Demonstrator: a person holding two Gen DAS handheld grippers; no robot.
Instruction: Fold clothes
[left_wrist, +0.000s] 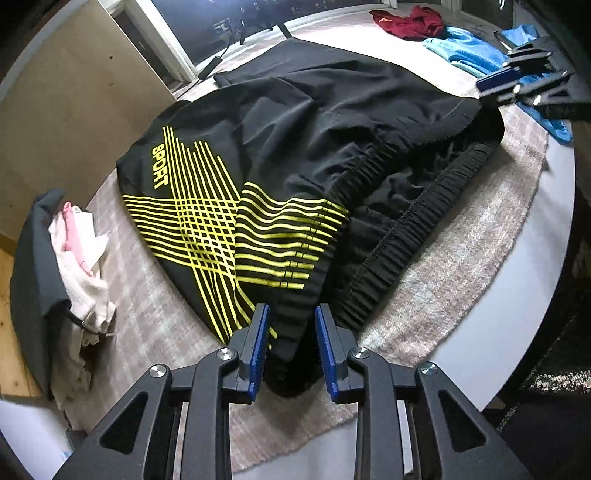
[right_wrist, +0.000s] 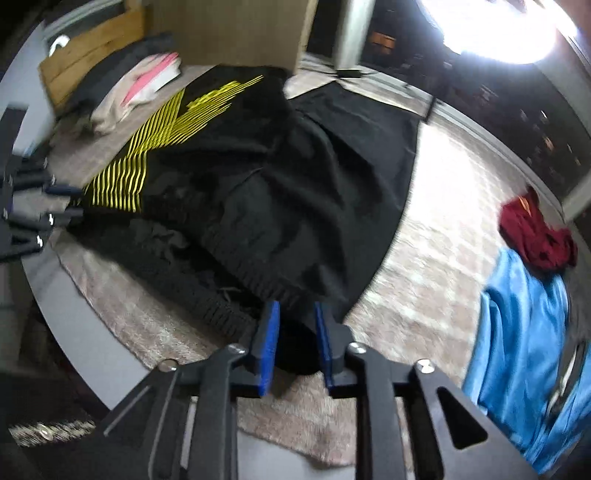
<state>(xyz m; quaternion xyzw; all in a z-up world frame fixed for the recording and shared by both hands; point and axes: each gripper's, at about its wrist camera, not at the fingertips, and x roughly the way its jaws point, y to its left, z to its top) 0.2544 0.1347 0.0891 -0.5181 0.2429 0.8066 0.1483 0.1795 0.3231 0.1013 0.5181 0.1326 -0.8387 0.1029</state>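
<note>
I see the black shorts (left_wrist: 332, 122) spread across the beige mat (left_wrist: 443, 266) on the round white surface (left_wrist: 517, 314), long axis running from my left tool (left_wrist: 291, 317) to my right tool (right_wrist: 295, 314), elastic waistband toward me, legs pointing away. Yellow stripes and "SPORT" mark the left end. The right wrist view is blurred, so detail there is hard to make out. Each tool is partly spread with a waistband corner bunched between its blue fingers (left_wrist: 258, 343); I cannot tell whether they pinch the fabric.
</note>
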